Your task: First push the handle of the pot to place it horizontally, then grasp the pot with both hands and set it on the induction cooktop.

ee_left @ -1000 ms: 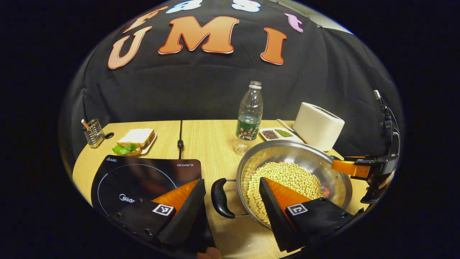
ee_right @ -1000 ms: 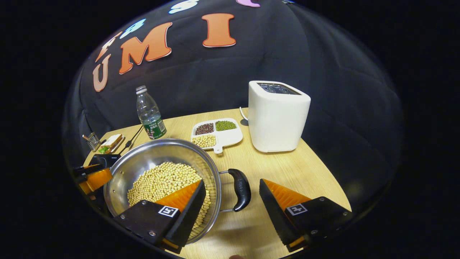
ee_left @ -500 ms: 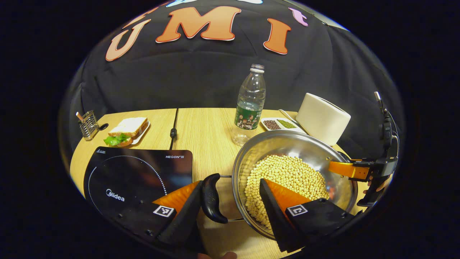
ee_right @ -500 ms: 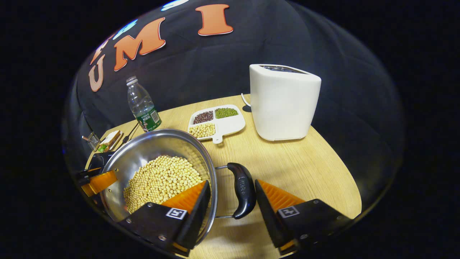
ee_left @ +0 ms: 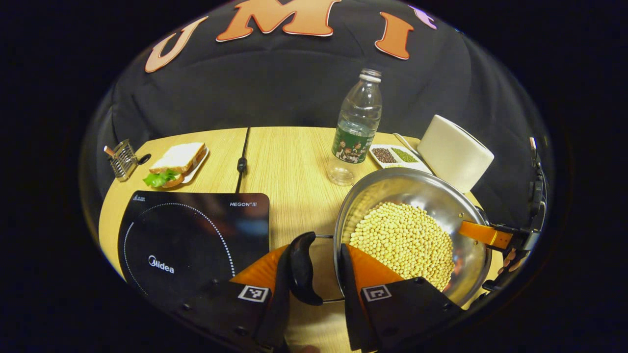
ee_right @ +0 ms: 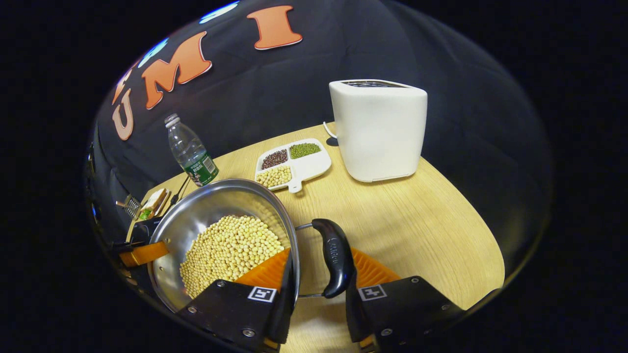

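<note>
Handles level: done | left claw (ee_left: 319, 274) clenched on black pot handle (ee_left: 301, 267), right claw (ee_right: 319, 279) likewise (ee_right: 336, 257) | bean-filled steel pot (ee_left: 441, 206) not yet on black induction cooktop (ee_left: 196, 235), resting on tabletop (ee_left: 289, 166)

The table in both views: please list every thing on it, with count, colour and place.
pot: one, steel, right of cooktop, not on it
soybeans: many, pale yellow, inside pot
pot handles: two, black, one per side
induction cooktop: one, black, near left
water bottle: one, clear, green label, behind pot
sectioned dish: one, white, beside toaster
toaster: one, white, far right
sandwich plate: one, far left
wire holder: one, metal, left edge
cable: one, black, behind cooktop
left gripper: around left handle
right gripper: around right handle
</note>
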Demonstrator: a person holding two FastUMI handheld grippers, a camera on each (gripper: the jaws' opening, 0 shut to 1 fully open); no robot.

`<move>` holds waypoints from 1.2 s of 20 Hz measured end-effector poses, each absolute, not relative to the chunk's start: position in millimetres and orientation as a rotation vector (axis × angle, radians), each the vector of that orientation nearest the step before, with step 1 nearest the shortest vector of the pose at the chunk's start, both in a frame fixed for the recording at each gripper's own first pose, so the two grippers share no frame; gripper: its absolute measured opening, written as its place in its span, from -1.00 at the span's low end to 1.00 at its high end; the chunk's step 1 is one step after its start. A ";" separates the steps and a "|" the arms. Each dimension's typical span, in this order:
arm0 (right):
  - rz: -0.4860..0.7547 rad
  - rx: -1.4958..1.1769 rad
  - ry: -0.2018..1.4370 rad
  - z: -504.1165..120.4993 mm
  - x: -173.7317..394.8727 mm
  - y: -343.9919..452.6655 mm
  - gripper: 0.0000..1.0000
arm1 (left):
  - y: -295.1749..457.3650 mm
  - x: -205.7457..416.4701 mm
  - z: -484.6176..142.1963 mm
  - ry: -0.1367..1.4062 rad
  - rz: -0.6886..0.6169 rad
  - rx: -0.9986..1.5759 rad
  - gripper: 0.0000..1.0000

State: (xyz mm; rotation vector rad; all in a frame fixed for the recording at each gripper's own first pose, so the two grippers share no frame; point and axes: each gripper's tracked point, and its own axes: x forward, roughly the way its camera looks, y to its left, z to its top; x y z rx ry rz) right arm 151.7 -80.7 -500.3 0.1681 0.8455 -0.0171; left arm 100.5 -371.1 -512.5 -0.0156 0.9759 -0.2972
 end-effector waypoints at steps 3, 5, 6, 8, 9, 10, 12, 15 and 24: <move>-0.030 0.171 0.851 -490.6 140.7 -82.4 -0.10 | -367.7 87.8 -506.6 1.007 -0.293 -0.046 0.02; -0.029 0.168 0.845 -479.9 135.0 -78.7 -0.11 | -362.6 84.9 -498.4 1.002 -0.293 -0.049 0.06; -0.029 0.175 0.838 -474.7 132.6 -75.4 -0.11 | -360.0 84.3 -491.3 0.993 -0.295 -0.044 0.07; -0.027 0.197 0.823 -460.7 128.5 -67.9 -0.20 | -353.0 84.9 -473.5 0.967 -0.294 -0.039 0.02; -0.024 0.202 0.812 -451.8 126.6 -63.2 -0.11 | -349.9 87.0 -462.9 0.952 -0.295 -0.037 0.01; -0.022 0.205 0.804 -443.5 125.2 -58.5 -0.10 | -344.2 88.0 -452.8 0.942 -0.295 -0.036 0.11; -0.014 0.206 0.782 -424.6 123.3 -46.2 -0.11 | -331.8 89.1 -432.8 0.925 -0.292 -0.037 0.01; 0.004 0.211 0.754 -398.0 118.4 -23.1 -0.12 | -308.2 93.9 -405.6 0.887 -0.283 -0.039 0.10; 0.080 0.208 0.733 -360.6 109.7 71.5 -0.11 | -210.7 93.3 -352.9 0.839 -0.219 -0.041 0.06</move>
